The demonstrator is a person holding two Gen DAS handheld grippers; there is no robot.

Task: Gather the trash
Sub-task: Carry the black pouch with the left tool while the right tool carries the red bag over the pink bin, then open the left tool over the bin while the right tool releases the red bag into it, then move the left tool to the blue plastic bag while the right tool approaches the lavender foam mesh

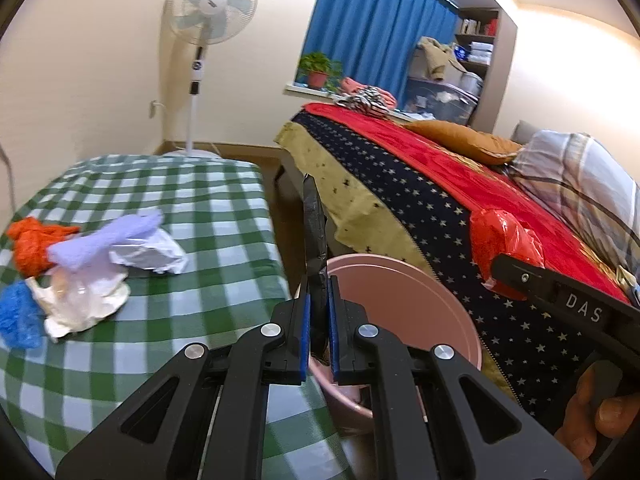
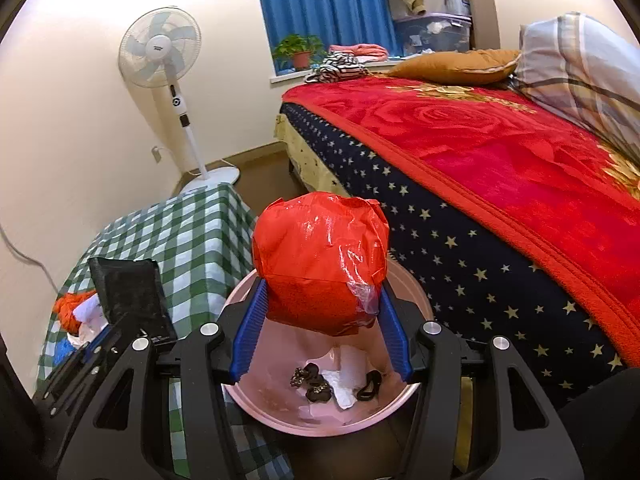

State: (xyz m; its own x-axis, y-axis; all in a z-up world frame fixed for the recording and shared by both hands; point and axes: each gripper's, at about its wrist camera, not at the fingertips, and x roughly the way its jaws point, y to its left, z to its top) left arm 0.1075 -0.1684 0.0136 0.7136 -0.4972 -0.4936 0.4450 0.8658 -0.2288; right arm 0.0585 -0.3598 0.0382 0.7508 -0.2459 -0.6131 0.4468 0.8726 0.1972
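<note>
Bedroom setting: we work between a low table with a green checked cloth [image 1: 192, 208] on our left and a bed [image 2: 500, 168] with a red rose-patterned blanket and star-printed dark sheet on our right. A white standing fan [image 1: 210, 12] is against the far wall, and a blue curtain [image 1: 376, 28] covers the window, with a potted plant [image 1: 318, 68] on the sill.

On the floor between table and bed sits a pink bin [image 2: 416, 292]. In the right wrist view we see white paper scraps and small dark bits at its bottom.

Our left gripper [image 1: 319, 320] is clamped on a flat black packet [image 1: 314, 232], held upright on edge between the blue pads, positioned over the near rim of the bin. In the right wrist view the same packet [image 2: 132, 300] appears left of the bin, against the table.

Our right gripper [image 2: 320, 328] is closed around a crumpled red plastic bag [image 2: 320, 264], with both blue pads pressed to the bag's sides. The bag hangs directly above the open bin. From the left wrist view, the bag [image 1: 504, 240] shows against the bed edge.

Remaining trash lies on the checked cloth, near the left edge: an orange crumpled piece [image 1: 34, 244], a lavender piece [image 1: 108, 240], white crumpled paper [image 1: 148, 254], a clear-and-white wrapper [image 1: 84, 300], and a blue piece [image 1: 18, 316]. These items touch or overlap one another in a single pile.
</note>
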